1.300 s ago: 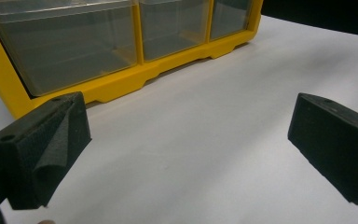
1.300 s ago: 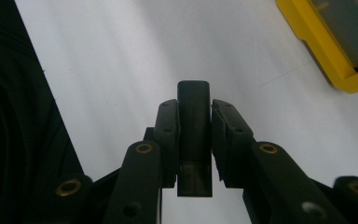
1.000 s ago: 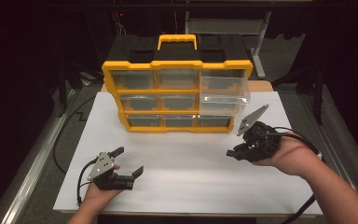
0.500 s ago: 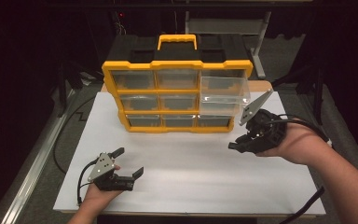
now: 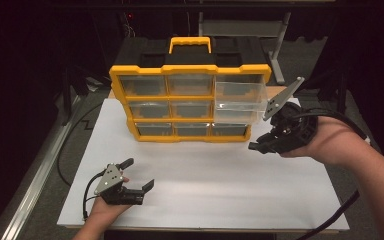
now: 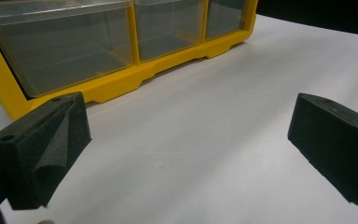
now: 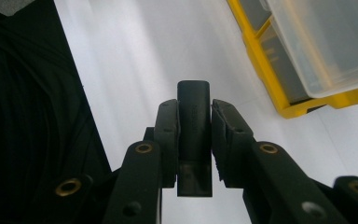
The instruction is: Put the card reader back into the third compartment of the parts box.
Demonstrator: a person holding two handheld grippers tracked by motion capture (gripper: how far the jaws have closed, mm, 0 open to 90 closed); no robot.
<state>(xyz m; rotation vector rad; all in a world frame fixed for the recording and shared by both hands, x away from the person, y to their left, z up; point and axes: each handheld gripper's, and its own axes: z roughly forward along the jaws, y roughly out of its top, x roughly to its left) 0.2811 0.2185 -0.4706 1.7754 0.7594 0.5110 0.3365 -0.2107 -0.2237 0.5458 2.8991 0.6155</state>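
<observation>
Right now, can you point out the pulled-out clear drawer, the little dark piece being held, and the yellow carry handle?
Clear drawer point(image 5: 240, 102): high view, on its front wall.
Dark piece point(image 7: 194, 112): right gripper view, on its upper end between the pads.
Yellow handle point(image 5: 189, 40): high view, on its top bar.

The drawer cabinet stands at upper centre on the white board, one drawer pulled out at its right.

One yellow-and-black organizer cabinet with nine clear drawers counted in three rows of three, one drawer pulled out, one yellow carry handle, one white table mat, two handheld grippers counted, left gripper, right gripper, one small dark block clamped.
</observation>
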